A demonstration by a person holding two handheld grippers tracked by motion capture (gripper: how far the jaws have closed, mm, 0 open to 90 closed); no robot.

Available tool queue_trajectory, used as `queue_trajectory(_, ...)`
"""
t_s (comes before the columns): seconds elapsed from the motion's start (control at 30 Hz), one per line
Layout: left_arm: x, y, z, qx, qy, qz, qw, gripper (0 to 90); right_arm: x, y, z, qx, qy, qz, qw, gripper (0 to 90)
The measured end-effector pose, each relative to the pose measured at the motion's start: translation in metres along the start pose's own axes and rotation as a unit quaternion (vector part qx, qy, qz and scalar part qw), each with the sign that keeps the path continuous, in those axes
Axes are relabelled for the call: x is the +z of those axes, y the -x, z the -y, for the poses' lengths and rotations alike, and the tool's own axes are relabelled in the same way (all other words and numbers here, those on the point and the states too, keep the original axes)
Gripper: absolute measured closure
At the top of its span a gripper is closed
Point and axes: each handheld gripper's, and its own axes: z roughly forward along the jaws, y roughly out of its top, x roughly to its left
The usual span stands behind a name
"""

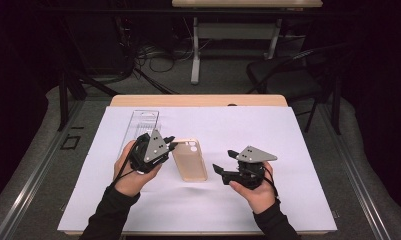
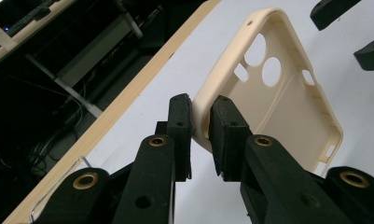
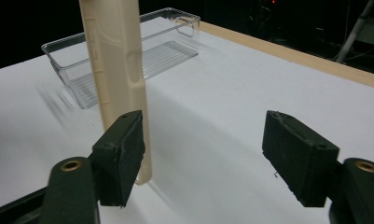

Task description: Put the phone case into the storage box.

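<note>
My left gripper [image 2: 201, 135] pinches the cream phone case [image 2: 278, 107] by its rim, lifted over the white sheet [image 1: 248, 130]. My right gripper [image 3: 208, 154] gapes wide, empty, beside it; next it should probably close on the case's free edge.

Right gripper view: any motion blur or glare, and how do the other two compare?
Right gripper view: smeared streaks on the white sheet beside the clear tray, and the phone case edge is slightly soft. Left gripper view: sharp on the case and the left tool, dark background underexposed. High view: even light on the table, surroundings nearly black, no glare.
</note>
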Motion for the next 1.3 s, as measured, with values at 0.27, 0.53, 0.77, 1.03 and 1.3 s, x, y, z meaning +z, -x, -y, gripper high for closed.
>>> queue_trajectory(0.27, -0.002, -0.003, 0.001, -0.005, 0.005, -0.003, 1.0, 79.3, -0.013, 0.011, 0.01, 0.014, 0.0, 0.018, 0.9997, 21.4)
queue_trajectory(0.53, -0.003, -0.004, 0.002, -0.016, 0.013, -0.006, 0.9998, 79.4, -0.021, 0.019, 0.021, 0.016, -0.009, 0.027, 0.9995, 17.9)
queue_trajectory(0.77, -0.003, -0.008, 0.004, -0.03, 0.017, -0.001, 0.9994, 79.3, -0.028, 0.024, 0.027, 0.021, -0.007, 0.035, 0.9991, 17.2)
queue_trajectory(1.03, -0.002, -0.011, 0.007, -0.035, 0.015, -0.002, 0.9993, 79.3, -0.034, 0.029, 0.033, 0.027, -0.01, 0.042, 0.9987, 16.2)
queue_trajectory(1.3, 0.001, -0.014, 0.009, -0.047, 0.02, 0.005, 0.9987, 79.1, -0.037, 0.035, 0.04, 0.037, -0.014, 0.059, 0.9975, 16.1)
